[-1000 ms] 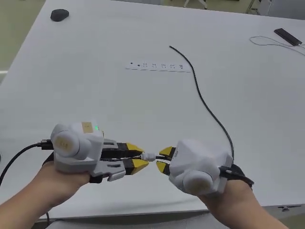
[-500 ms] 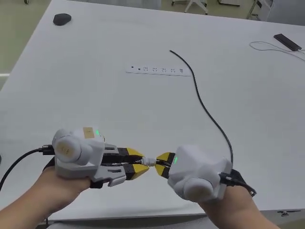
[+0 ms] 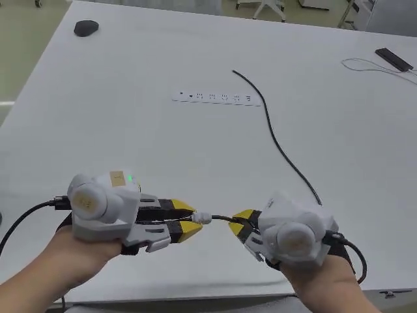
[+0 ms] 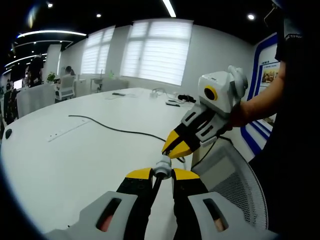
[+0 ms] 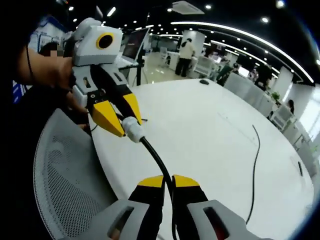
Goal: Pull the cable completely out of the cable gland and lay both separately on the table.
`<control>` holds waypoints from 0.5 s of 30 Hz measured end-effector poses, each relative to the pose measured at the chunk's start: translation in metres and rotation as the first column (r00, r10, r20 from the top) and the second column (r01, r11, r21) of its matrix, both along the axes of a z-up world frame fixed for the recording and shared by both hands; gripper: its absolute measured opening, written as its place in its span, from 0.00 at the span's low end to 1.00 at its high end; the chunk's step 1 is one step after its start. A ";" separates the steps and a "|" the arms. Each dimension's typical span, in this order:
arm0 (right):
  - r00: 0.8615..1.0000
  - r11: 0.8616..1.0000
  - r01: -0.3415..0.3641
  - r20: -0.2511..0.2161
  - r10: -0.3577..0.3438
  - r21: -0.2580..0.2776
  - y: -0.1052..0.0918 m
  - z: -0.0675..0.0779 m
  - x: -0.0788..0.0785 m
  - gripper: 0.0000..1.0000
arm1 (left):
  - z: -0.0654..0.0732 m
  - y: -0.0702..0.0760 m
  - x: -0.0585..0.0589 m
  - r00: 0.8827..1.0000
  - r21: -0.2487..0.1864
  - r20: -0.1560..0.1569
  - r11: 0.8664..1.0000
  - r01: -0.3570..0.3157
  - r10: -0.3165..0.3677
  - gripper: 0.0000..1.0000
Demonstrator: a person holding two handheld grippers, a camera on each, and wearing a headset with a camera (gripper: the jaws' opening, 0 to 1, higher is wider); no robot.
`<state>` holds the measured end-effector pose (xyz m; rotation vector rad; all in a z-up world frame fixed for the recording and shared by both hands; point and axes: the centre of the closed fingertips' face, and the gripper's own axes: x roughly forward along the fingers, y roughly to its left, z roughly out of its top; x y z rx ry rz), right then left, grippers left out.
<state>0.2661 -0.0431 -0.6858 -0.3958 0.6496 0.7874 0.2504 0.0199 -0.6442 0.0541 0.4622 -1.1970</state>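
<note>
Pinching white plastic cable gland (image 5: pixel 131 128) is the left gripper (image 3: pixel 192 217) — right gripper (image 3: pixel 238 223) clamps smooth black cable (image 5: pixel 153 152).

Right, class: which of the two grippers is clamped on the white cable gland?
The left gripper: its jaws close on the white cable gland, while the right gripper pinches the black cable coming out of it.

pwr strip (image 3: pixel 220 98), mouse (image 3: pixel 86 28), white table (image 3: pixel 117 137)
</note>
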 end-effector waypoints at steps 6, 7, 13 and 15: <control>0.988 0.987 0.149 -0.038 -0.147 0.063 -0.024 -0.015 0.005 0.00 | 0.000 -0.001 -0.002 1.000 0.003 -0.001 1.000 -0.001 0.001 0.15; 0.985 0.983 0.169 -0.048 -0.165 0.074 -0.026 -0.017 0.005 0.00 | 0.000 -0.001 -0.002 1.000 0.003 0.000 1.000 -0.002 0.002 0.15; 0.969 0.970 0.237 -0.081 -0.232 0.048 -0.041 -0.037 0.001 0.00 | -0.003 0.001 -0.003 1.000 0.016 -0.001 1.000 0.002 -0.002 0.15; 0.956 0.958 0.276 -0.128 -0.265 0.080 -0.044 -0.043 -0.001 0.00 | -0.003 0.000 -0.005 1.000 0.006 -0.007 1.000 0.009 -0.009 0.15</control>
